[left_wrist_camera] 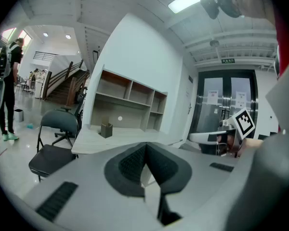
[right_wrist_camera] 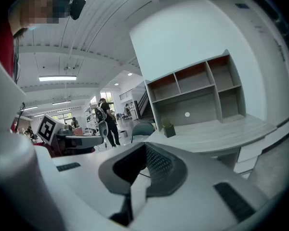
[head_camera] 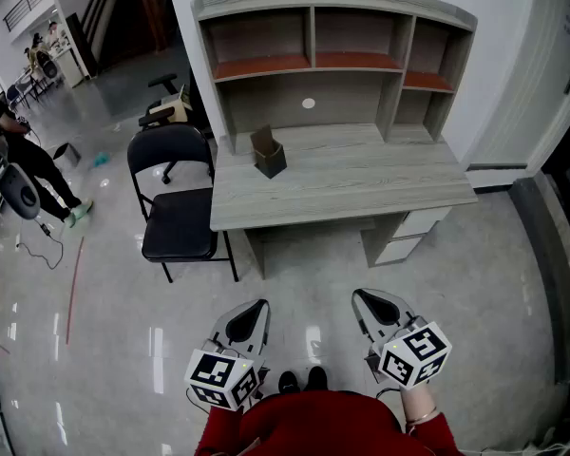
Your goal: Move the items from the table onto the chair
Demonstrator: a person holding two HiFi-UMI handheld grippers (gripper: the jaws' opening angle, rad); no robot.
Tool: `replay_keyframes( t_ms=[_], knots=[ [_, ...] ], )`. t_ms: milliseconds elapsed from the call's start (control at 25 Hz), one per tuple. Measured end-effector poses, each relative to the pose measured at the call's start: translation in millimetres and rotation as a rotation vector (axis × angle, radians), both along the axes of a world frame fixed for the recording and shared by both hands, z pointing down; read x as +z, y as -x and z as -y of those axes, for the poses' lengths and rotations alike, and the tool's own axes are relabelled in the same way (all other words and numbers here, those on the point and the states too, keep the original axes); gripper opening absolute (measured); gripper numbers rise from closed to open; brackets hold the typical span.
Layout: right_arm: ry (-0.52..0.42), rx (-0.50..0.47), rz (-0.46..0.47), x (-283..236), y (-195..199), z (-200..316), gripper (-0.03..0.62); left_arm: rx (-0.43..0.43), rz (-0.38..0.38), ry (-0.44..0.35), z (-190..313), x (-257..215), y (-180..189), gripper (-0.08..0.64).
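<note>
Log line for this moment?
left gripper shut, empty | right gripper shut, empty | dark box on desk | chair beside desk

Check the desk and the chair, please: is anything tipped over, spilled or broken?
Nothing stands out. The small dark box stands upright on the desk, only turned a little against its edge, nothing spilled. The folding chair beside it stands level and looks undamaged.

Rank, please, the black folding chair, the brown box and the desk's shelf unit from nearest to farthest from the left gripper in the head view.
From the left gripper:
1. Black folding chair, on the floor left of the desk.
2. Brown box, on the desk, left of centre.
3. Shelf unit, along the desk's back edge.
</note>
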State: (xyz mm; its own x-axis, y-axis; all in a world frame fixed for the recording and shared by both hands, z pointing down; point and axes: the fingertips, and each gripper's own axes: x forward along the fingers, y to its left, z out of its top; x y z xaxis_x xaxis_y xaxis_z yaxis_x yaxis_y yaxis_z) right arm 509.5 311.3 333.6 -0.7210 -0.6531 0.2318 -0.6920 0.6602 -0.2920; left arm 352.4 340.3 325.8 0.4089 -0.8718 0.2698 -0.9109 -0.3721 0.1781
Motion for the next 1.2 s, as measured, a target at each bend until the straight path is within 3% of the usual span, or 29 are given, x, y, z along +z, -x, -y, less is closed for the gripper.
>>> replay_keyframes(
  t_ms=[600,760,1200],
  knots=[
    [-0.064,-0.029,0.038,-14,0,6,0.012,-0.026,0.009,0.001,6,-1,4,0.009],
    [-0.057,-0.036,0.034,-13,-3,4,0.012,-0.031,-0.008,0.014,10,2,5,0.008],
    [0.002,-0.046,0.064,1,-3,38,0.012,-0.09,0.055,0.026,50,11,20,0.008]
  ],
)
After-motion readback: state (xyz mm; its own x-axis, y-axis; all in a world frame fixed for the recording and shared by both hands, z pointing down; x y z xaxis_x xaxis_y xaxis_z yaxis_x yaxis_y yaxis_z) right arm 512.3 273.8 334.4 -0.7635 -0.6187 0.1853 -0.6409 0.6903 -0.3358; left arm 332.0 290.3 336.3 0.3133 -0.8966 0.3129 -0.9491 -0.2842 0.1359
